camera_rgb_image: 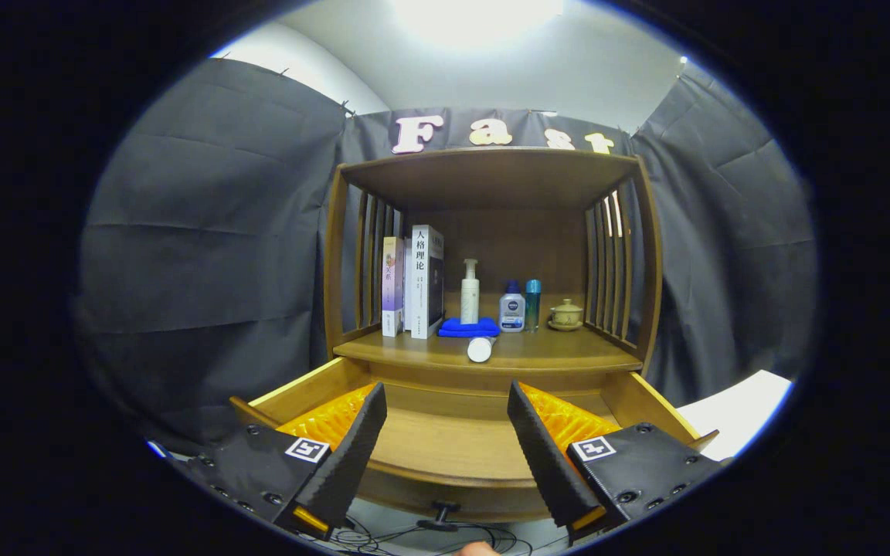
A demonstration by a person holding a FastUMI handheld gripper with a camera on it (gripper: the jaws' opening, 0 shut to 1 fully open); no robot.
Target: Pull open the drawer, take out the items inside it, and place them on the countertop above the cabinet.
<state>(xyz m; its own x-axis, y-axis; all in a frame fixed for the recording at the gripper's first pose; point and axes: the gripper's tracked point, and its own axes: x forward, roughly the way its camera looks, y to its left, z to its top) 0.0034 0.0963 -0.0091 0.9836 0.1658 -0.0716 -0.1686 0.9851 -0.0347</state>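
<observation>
Cabinet (491,185) first: I see a wooden unit with slatted sides standing against the booth's dark cloth wall, straight ahead of my gripper (446,401). Its drawer (453,444) is pulled open towards me, and the bare wooden bottom shows between my fingers; I make out no item on the part I can see. Fingers spread wide, holding nothing, poised over the drawer. On the countertop (553,349) above, two books (414,282) stand upright at the left. Beside them a folded blue cloth (468,327) carries a white pump bottle (470,292). Right of that stand a clear bottle with a blue cap (512,307), a slim teal bottle (532,303) and a small lidded cup (566,313). A white tube (480,349) lies near the front edge, end towards me.
</observation>
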